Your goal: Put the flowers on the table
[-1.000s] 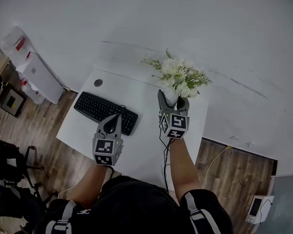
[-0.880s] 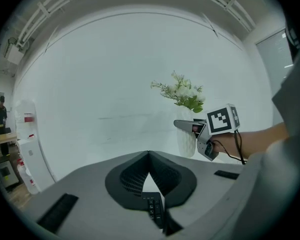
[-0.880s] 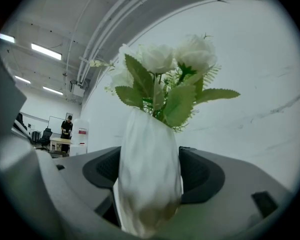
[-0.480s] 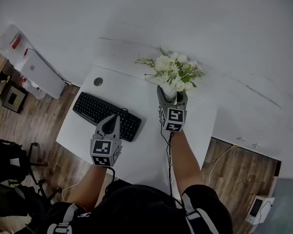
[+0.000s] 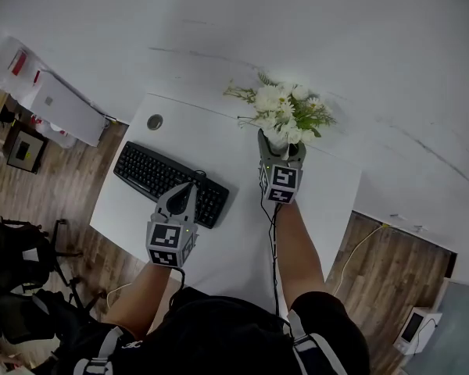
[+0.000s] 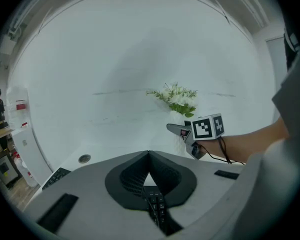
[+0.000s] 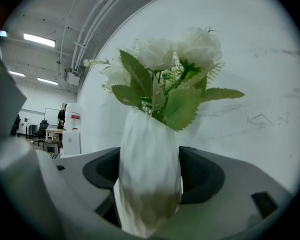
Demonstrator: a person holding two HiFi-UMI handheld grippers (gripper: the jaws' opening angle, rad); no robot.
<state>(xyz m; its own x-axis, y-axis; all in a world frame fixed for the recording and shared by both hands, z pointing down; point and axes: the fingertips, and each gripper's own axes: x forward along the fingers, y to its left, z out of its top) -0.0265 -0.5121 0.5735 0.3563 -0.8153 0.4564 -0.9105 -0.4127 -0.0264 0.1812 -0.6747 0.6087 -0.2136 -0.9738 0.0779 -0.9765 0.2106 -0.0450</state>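
Left gripper [image 5: 186, 190]: jaws together, nothing between them, over the near part of the one table [image 5: 227, 244], beside the one keyboard [image 5: 160, 176]. Right gripper [image 5: 280, 148]: jaws set wide and pressed on both sides of the one white vase [image 7: 149, 174], which stands upright between them, long axis vertical, with one bunch of flowers [image 5: 285, 109] above. The vase sits over the table's far right part, near the wall [image 5: 359, 45]. Whether its base touches the top cannot be told. Judged: setting down calls for a straight lowering by the right gripper; the left is well apart

White flowers [image 5: 284, 109] with green leaves [image 7: 182, 106], white vase [image 7: 149, 169], black keyboard [image 5: 160, 180].
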